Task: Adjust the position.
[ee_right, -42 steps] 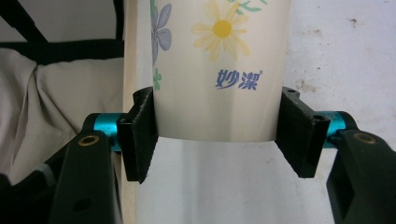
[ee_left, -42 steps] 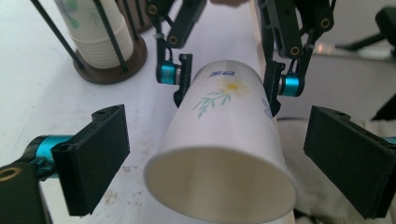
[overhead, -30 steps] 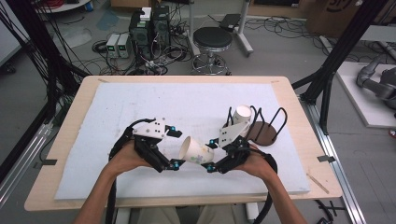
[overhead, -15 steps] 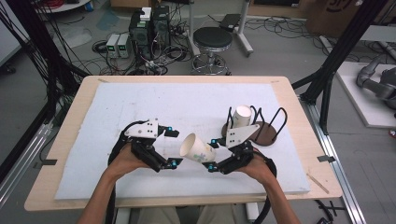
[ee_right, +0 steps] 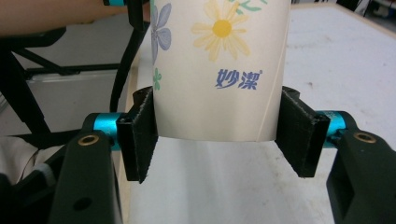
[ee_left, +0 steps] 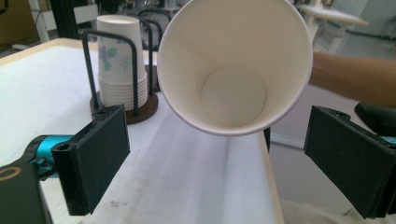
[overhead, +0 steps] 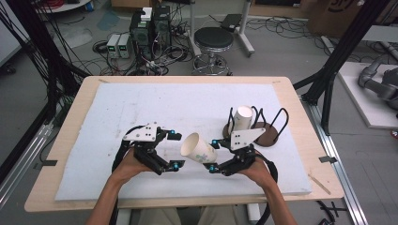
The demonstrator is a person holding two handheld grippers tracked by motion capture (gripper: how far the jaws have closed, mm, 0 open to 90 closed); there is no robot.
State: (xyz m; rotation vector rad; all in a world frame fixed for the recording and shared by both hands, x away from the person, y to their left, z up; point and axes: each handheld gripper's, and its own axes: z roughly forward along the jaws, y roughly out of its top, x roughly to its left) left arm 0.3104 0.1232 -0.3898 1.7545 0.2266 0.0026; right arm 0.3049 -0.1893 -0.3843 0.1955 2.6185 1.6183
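A white paper cup (overhead: 198,149) printed with flowers lies tilted in the air over the white mat, its open mouth turned toward my left gripper (overhead: 175,150). My right gripper (overhead: 212,154) is shut on the cup near its base; in the right gripper view both pads press the cup (ee_right: 217,70) walls. My left gripper (ee_left: 233,158) stands open, its jaws wide on either side of the cup's mouth (ee_left: 233,65) and not touching it.
A dark round wire cup holder (overhead: 263,136) stands on the mat at the right, holding an upside-down stack of paper cups (overhead: 243,118), also seen as cups (ee_left: 120,60). The white foam mat (overhead: 141,103) covers a wooden table (overhead: 70,117).
My right gripper has lowered and levelled with the cup, bringing its mouth a little closer to the left gripper. The left gripper has shifted slightly right, jaws still open.
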